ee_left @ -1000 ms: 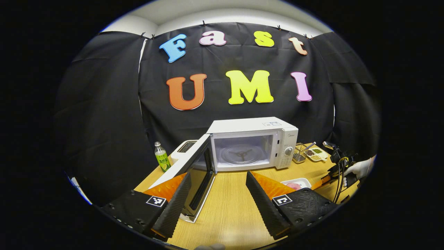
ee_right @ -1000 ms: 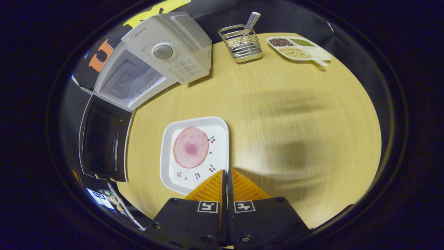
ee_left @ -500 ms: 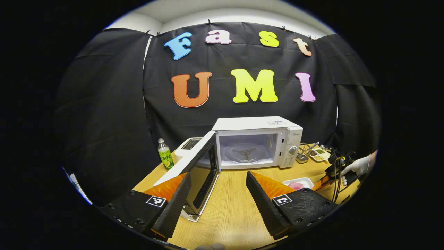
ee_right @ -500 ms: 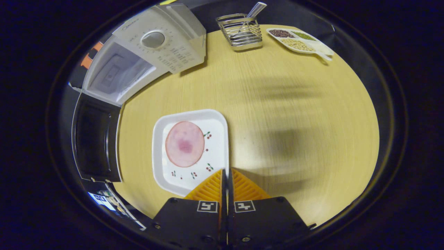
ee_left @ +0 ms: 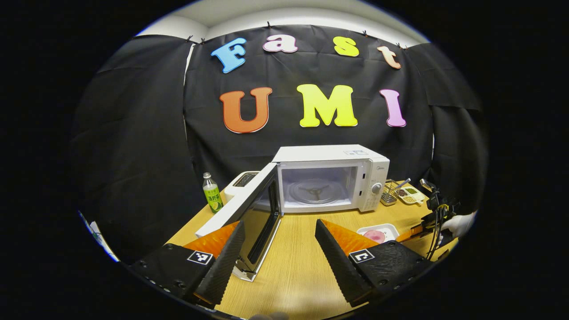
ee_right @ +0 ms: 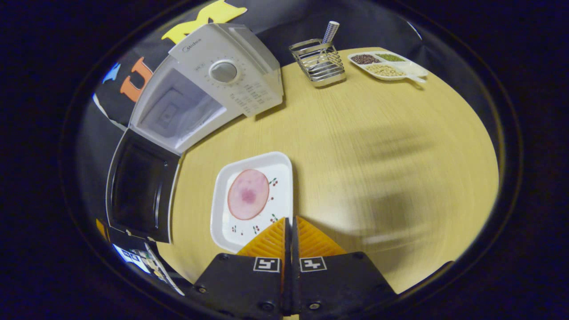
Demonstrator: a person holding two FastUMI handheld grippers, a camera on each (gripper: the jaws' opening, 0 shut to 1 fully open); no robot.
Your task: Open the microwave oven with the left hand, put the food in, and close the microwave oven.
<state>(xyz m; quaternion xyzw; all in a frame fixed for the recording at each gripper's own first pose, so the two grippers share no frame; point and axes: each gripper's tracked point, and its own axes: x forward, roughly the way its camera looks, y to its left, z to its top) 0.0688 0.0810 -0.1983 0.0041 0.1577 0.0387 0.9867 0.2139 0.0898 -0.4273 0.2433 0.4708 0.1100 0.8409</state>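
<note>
Under both my tools lies a pale wooden table, its grain running away from me, with soft shadows across its right half in the right gripper view. My right gripper has its two fingers pressed together at the near corner of a white square plate; I cannot tell whether they pinch its rim or just meet above it. The plate sits flat on the wood, printed with small cherry sprigs, and carries the food, a round pink slice with a darker blotch in its middle. My left gripper stands wide apart with nothing between its fingers, hovering over the table in front of the microwave oven. Its door hangs open toward my left, just beyond my left finger, dark glass in a white frame. Inside, the white cavity holds a glass turntable. Left of the oven stand a green-labelled bottle and, behind the door, a white toaster. To the oven's right are a wire rack and a divided dish of beans. Black cloth walls close the booth behind, with a strip of white ceiling above.
</note>
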